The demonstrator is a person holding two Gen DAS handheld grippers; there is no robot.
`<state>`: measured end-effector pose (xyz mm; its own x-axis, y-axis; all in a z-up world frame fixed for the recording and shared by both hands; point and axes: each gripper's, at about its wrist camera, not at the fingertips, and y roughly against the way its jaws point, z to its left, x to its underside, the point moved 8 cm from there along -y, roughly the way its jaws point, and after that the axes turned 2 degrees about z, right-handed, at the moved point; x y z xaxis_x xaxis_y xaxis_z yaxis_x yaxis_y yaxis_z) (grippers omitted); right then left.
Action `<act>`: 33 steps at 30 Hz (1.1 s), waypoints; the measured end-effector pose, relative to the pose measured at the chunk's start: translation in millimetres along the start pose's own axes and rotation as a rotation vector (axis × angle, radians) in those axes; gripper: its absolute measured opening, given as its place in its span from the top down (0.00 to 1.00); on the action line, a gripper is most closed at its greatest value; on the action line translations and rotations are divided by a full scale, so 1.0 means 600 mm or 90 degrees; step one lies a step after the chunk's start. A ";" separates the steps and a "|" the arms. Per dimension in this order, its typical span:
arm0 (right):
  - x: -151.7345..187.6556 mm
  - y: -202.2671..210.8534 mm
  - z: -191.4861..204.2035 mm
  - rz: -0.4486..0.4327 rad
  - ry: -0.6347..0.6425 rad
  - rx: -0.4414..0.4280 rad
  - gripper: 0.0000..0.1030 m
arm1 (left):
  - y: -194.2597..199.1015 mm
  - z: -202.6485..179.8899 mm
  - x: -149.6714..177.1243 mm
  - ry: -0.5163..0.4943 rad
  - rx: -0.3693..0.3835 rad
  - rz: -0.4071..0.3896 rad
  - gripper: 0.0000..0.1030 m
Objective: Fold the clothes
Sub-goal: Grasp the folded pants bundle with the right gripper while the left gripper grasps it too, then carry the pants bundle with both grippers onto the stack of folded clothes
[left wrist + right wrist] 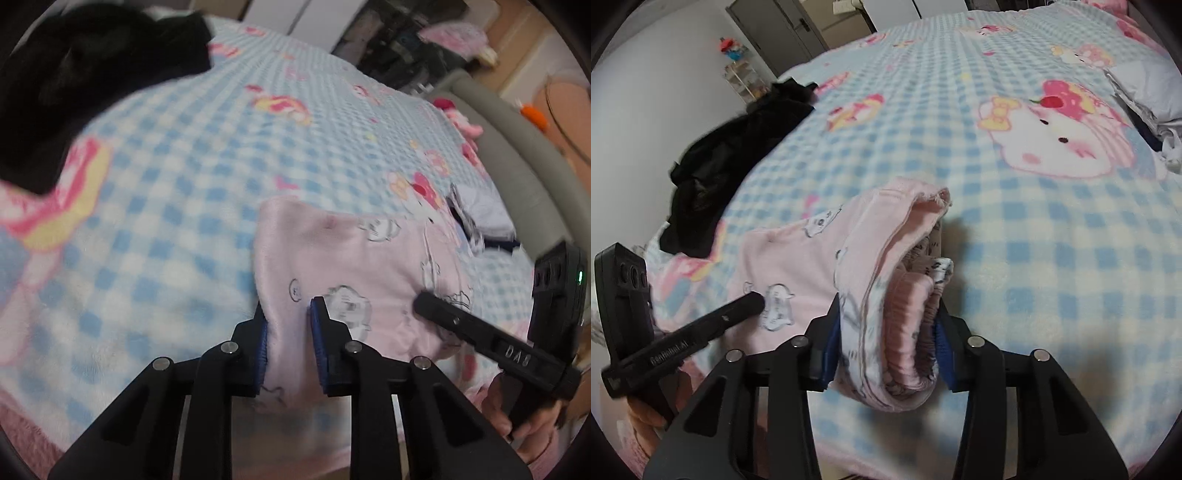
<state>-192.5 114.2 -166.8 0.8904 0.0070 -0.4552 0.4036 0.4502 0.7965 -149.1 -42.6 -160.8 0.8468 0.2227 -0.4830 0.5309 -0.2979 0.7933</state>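
A pink garment [354,266] printed with small cartoon figures lies over the blue checked blanket [177,177] on the bed. My left gripper [289,325] is shut on a fold of its pink cloth. The right gripper [888,325] is shut on a thick bunch of the same pink garment [798,266], with a ribbed waistband and several layers showing between its blue pads [831,347]. In the left wrist view the right gripper [421,304] reaches in from the lower right, a hand under it. In the right wrist view the left gripper [757,297] comes in from the left.
A black garment [74,81] lies heaped at the blanket's far left edge [731,162]. A grey-white folded item [1145,88] sits at the right side of the bed. A grey padded bed rim [517,147] runs along the right. A door and a small shelf [746,77] stand beyond.
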 end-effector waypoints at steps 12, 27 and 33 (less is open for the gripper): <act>-0.012 -0.025 0.002 0.058 -0.002 -0.041 0.60 | 0.012 -0.005 -0.005 0.052 0.051 0.028 0.86; -0.099 0.223 -0.176 -0.079 -0.088 -0.010 0.60 | -0.034 -0.324 -0.084 -0.086 0.192 0.035 0.86; -0.116 0.290 -0.307 -0.106 -0.126 0.040 0.60 | -0.104 -0.473 -0.102 -0.116 0.230 0.049 0.86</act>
<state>-222.9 356.2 -70.0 0.8317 -0.2405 -0.5004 0.5551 0.3747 0.7426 -243.3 225.6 -75.5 0.8595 0.0283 -0.5104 0.4150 -0.6216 0.6644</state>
